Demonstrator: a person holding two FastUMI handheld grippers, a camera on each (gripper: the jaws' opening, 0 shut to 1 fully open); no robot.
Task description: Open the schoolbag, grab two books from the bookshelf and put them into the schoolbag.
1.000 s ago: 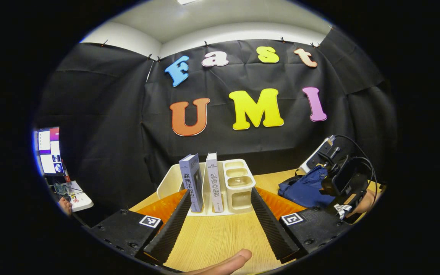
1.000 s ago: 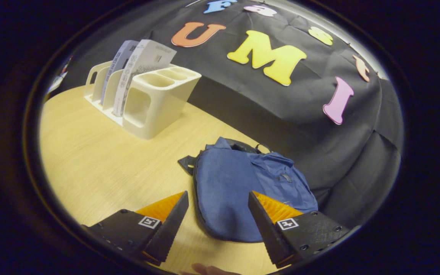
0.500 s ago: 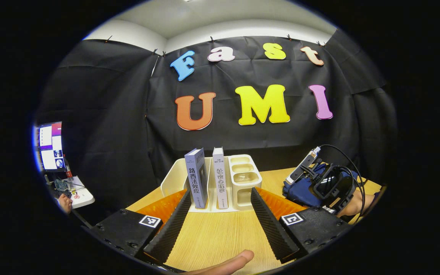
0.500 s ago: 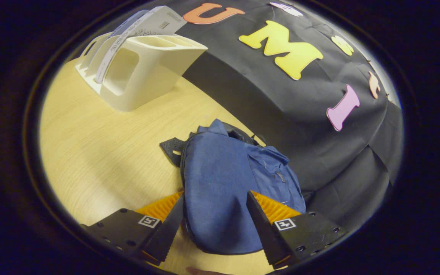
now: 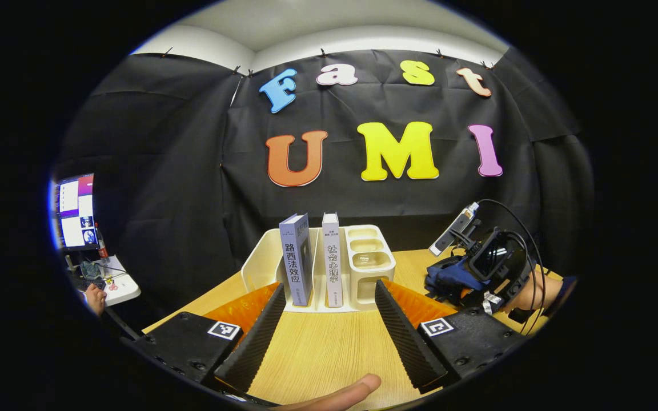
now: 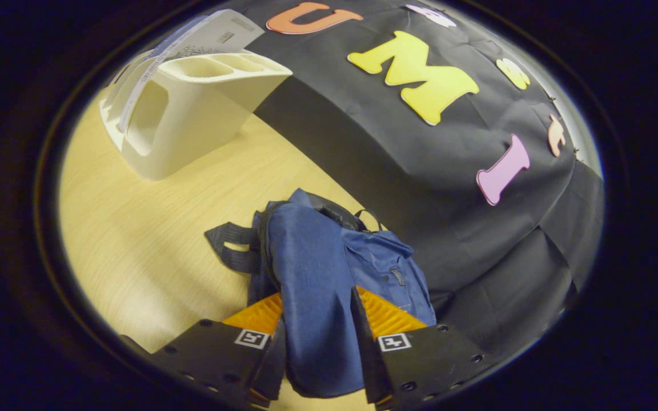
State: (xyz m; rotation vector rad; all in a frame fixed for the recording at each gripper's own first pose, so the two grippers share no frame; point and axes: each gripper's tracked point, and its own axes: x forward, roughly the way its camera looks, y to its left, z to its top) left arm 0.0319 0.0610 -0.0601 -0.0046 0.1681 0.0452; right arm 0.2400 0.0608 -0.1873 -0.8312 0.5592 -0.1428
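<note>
1. Taking the cream bookshelf (image 5: 329, 268) as landmark, the left gripper (image 5: 323, 319) hovers in front of it over the wooden table (image 5: 323, 354), its fingers spread wide apart and holding nothing. A fingertip (image 5: 346, 394) of the holding hand shows at the bottom edge. Against a second ago, the bookshelf sits slightly higher and more centred between the fingers; the spread has not changed.

2. Two books stand upright in the bookshelf's slots: a grey-blue book (image 5: 296, 260) on the left and a white book (image 5: 332, 260) just beside it, with the small cup compartments to their right. Both are untouched, as before.

3. Right of the bookshelf, well apart from it, the blue schoolbag (image 6: 329, 285) lies on the table near the booth wall, its black strap (image 6: 229, 248) trailing towards the bookshelf.

4. The right gripper (image 6: 317, 342) is at the near end of the schoolbag, its fingers closed in against the blue fabric from both sides, pinching a fold. A second ago they stood wide apart short of the schoolbag; now they are clamped on it, and the bookshelf has slid towards the upper left of the right gripper view.
</note>
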